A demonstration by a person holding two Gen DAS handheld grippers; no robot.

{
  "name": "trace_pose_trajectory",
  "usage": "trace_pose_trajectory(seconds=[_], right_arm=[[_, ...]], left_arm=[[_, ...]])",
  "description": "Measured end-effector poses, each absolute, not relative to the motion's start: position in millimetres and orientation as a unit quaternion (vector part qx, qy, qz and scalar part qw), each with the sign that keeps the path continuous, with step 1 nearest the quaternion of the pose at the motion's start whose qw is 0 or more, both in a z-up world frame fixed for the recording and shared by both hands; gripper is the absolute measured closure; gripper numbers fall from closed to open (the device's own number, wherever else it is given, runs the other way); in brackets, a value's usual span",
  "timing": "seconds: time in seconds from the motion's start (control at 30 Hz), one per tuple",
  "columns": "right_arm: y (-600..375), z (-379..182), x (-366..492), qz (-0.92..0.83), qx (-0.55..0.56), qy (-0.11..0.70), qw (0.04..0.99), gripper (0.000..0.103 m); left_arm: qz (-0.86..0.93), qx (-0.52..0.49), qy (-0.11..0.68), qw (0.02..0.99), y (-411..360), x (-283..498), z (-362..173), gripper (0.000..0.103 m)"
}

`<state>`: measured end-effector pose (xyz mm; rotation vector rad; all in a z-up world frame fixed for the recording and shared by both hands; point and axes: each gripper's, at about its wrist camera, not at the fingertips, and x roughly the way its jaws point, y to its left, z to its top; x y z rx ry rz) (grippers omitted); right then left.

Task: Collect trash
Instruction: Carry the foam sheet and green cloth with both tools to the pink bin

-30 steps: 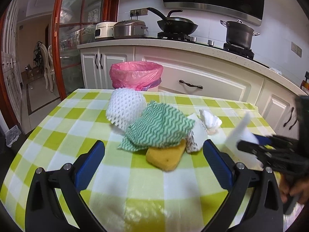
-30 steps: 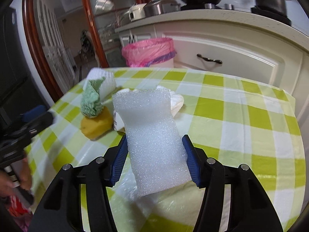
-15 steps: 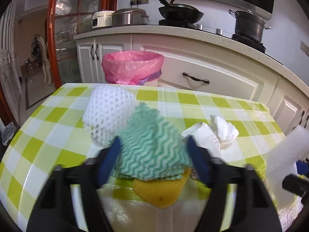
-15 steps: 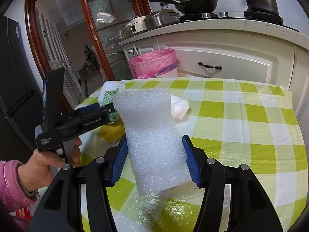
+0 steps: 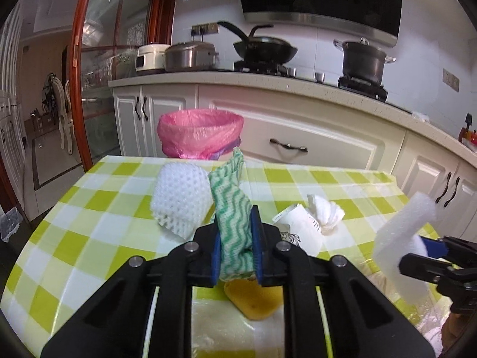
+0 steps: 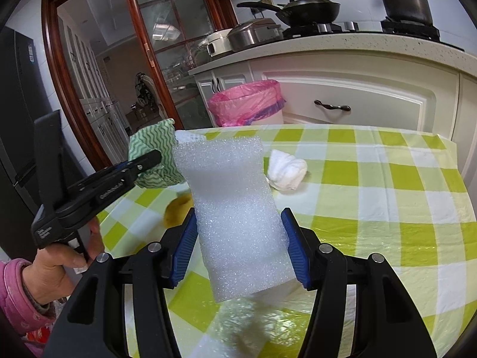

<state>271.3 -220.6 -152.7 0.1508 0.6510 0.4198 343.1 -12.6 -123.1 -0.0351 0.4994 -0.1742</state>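
Left gripper (image 5: 236,240) is clamped on green cloth (image 5: 234,223), right gripper (image 6: 240,250) on foam sheet (image 6: 235,208), both held short of pink-lined bin (image 5: 200,132); sponge (image 5: 253,299), mesh sleeve (image 5: 180,198), tissue (image 5: 326,213) etc. are left nearer than bin, uncollected.

On the table (image 5: 74,238): a foam net (image 5: 180,198) at the left, a sponge (image 5: 253,301) at the near middle, a carton (image 5: 301,228) to the right with a crumpled tissue (image 5: 326,213) touching its far side. Raised above the table, over the sponge: a cloth (image 5: 234,226) between the fingers of the left gripper (image 5: 235,249). At the table's right side: a foam sheet (image 6: 235,217) upright in the right gripper (image 6: 238,244). Behind the table's far edge: a lined bin (image 5: 199,132), in front of the cabinets (image 5: 313,137).
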Motion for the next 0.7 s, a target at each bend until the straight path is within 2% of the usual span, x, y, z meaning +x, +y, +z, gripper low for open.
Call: trace_pose_trajectory(seconds=[0.7], right_arm=[[-173.4, -120.4, 250.8, 0.203, 0.054, 0.275, 0.938, 0.049]], left_arm=[[-0.1, -0.032, 0.206, 0.973, 9.4, 266.8, -92.5, 0.086]])
